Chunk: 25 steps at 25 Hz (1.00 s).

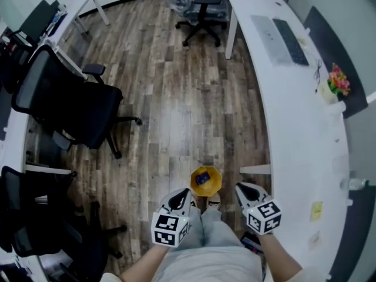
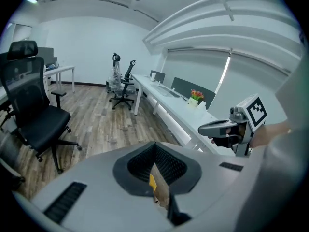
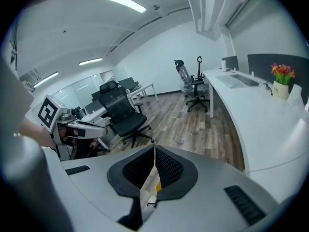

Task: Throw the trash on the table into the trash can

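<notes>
A blue scrap (image 1: pixel 203 178) inside the yellow trash can (image 1: pixel 215 185) on the floor (image 1: pixel 176 98).

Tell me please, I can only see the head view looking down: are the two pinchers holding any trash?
Observer: No. The left gripper has its jaws closed together, with nothing between them.
Operator: And the other one?
Observer: The right gripper is shut too, and empty.
Operator: What's up above? I only see floor.
Observer: Long ceiling lamps, switched on.
</notes>
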{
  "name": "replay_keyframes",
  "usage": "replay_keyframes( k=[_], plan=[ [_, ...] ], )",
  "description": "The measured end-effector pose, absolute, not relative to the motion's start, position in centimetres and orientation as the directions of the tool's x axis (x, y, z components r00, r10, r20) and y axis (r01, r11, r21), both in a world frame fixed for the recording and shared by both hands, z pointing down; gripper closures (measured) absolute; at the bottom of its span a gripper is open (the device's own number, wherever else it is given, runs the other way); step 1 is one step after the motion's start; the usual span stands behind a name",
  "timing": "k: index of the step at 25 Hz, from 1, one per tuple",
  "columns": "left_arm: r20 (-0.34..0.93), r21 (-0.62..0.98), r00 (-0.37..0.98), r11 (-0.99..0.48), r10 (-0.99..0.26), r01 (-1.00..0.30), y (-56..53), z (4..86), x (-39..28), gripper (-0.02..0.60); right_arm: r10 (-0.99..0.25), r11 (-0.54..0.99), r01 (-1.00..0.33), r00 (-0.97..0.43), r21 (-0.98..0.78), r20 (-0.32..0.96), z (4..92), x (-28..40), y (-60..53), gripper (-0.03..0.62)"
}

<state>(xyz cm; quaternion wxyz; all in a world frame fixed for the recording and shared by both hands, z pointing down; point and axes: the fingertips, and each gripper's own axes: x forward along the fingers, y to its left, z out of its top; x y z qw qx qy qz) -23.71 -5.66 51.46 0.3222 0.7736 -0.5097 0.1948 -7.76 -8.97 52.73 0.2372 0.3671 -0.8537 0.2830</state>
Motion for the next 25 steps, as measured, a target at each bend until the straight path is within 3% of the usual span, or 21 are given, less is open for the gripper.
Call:
replay_keyframes(
  k=[9, 25],
  plan=[
    [0.542, 0.259, 0.446, -0.363, -0.713, -0.895, -6.7, 43.3, -22.3, 0.58, -0.532, 0.604, -0.745, -0.641, -0.282, 0.554, 45.0, -9.2, -8.3, 0.56],
    [0.537, 0.277, 0.479, -0.392, -0.695, -0.878, -6.6, 41.5, -20.6, 0.581, -0.575, 0.587, -0.752, -0.647, -0.299, 0.501, 42.6, -8.1, -9.3, 0.56]
  ],
)
